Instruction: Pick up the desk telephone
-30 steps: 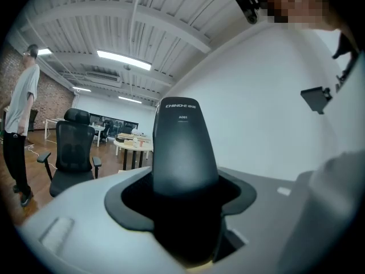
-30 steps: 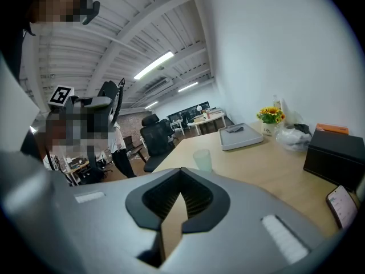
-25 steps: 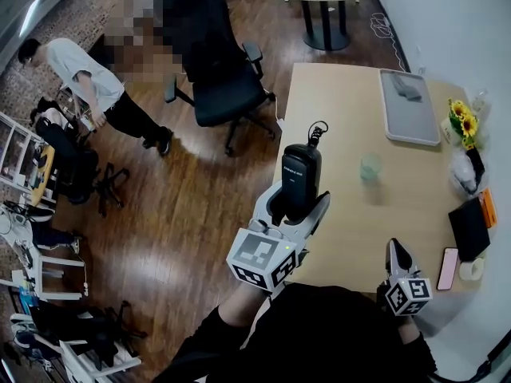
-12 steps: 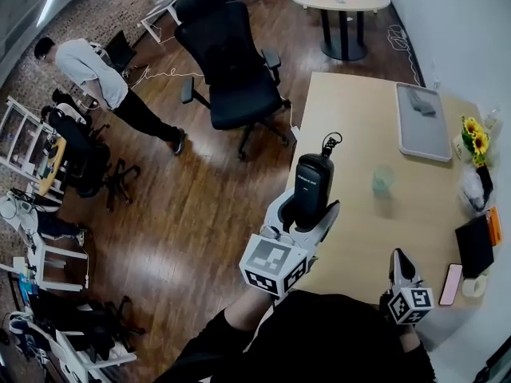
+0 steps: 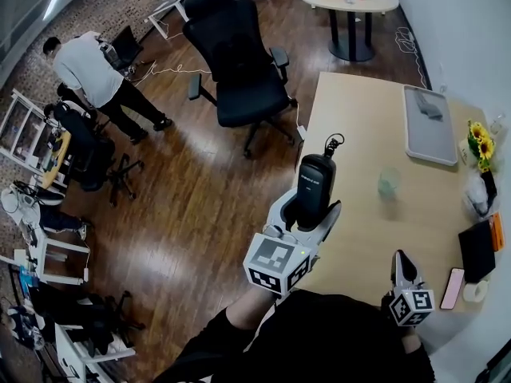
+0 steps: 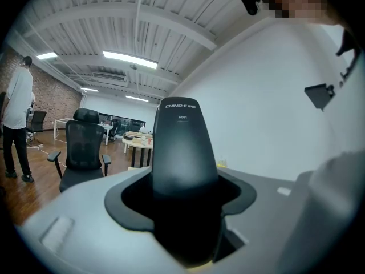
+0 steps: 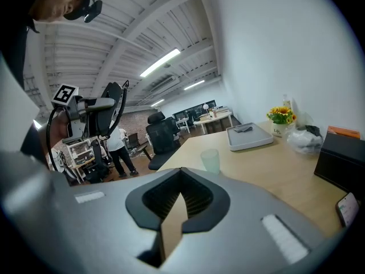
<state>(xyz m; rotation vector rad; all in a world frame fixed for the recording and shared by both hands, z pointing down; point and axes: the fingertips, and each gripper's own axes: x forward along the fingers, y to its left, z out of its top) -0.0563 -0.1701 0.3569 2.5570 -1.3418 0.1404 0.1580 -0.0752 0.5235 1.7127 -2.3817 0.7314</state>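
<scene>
A black telephone handset (image 5: 313, 186) stands upright between the jaws of my left gripper (image 5: 307, 211), held in the air over the left edge of the wooden table (image 5: 355, 238). A short coiled cord (image 5: 334, 143) curls from its top end. In the left gripper view the handset (image 6: 182, 153) fills the middle, and the left gripper (image 6: 185, 236) is shut on its lower part. My right gripper (image 5: 401, 262) hangs low near the table's front edge. Its jaws are shut with nothing in them, as the right gripper (image 7: 178, 203) view also shows.
On the table stand a clear plastic cup (image 5: 389, 181), a grey tray (image 5: 429, 124), a pot of sunflowers (image 5: 481, 144), a black box (image 5: 477, 250) and a pink phone (image 5: 452, 287). A black office chair (image 5: 239, 62) stands left of the table. A person (image 5: 92, 70) stands far left.
The handset stays gripped the same way while the head view drifts, so the table sits lower and further right. The person at the far left has straightened up and stepped away.
</scene>
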